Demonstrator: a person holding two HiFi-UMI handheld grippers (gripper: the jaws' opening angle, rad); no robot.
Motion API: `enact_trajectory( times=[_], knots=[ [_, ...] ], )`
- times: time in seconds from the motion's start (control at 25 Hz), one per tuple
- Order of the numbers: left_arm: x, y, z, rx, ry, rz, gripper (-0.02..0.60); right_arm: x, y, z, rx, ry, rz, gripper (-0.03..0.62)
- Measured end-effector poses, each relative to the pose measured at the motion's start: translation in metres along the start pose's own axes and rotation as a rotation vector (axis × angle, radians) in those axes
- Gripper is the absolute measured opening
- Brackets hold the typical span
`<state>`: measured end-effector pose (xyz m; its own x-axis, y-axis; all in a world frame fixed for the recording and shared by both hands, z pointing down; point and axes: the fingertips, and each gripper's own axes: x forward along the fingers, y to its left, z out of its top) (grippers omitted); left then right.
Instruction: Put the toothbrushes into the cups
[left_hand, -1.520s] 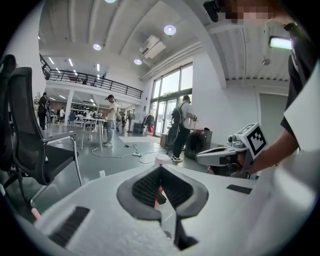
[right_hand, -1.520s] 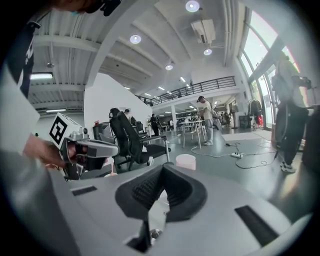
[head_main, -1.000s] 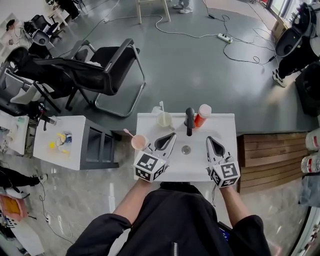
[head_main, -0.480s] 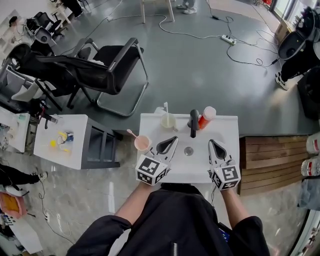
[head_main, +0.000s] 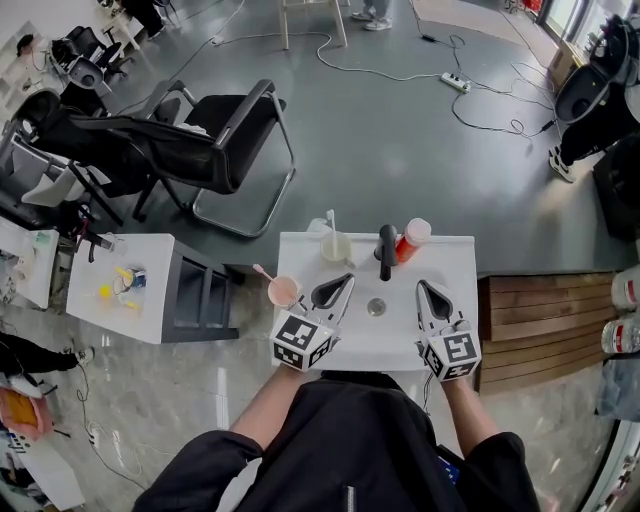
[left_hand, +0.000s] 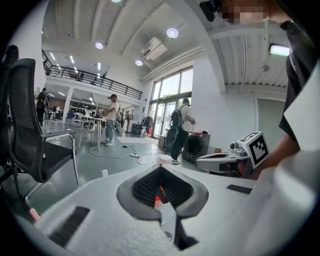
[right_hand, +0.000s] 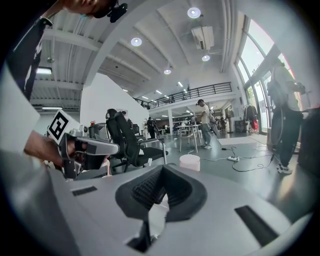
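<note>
Neither left gripper (head_main: 344, 280) nor right gripper (head_main: 421, 285) has moved, jaws clenched empty, faucet (head_main: 386, 250) ahead between them.

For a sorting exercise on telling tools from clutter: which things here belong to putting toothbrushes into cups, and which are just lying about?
Belong to the job: pink cup, pink toothbrush in it, pale cup, white toothbrush in it.
Just lying about: black tap, red bottle, black chair, power strip.
</note>
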<state>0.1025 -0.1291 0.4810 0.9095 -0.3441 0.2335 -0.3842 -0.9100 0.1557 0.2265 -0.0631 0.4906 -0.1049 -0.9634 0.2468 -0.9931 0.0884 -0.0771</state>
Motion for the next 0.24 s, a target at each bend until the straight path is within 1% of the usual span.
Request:
enact_trajectory(
  times=[0.24],
  knots=[
    [-0.0008, 0.0048, 0.0012, -0.004, -0.004, 0.002, 0.002, 0.0032, 0.0009, 0.0011, 0.002, 0.0, 0.001, 0.003]
  ],
)
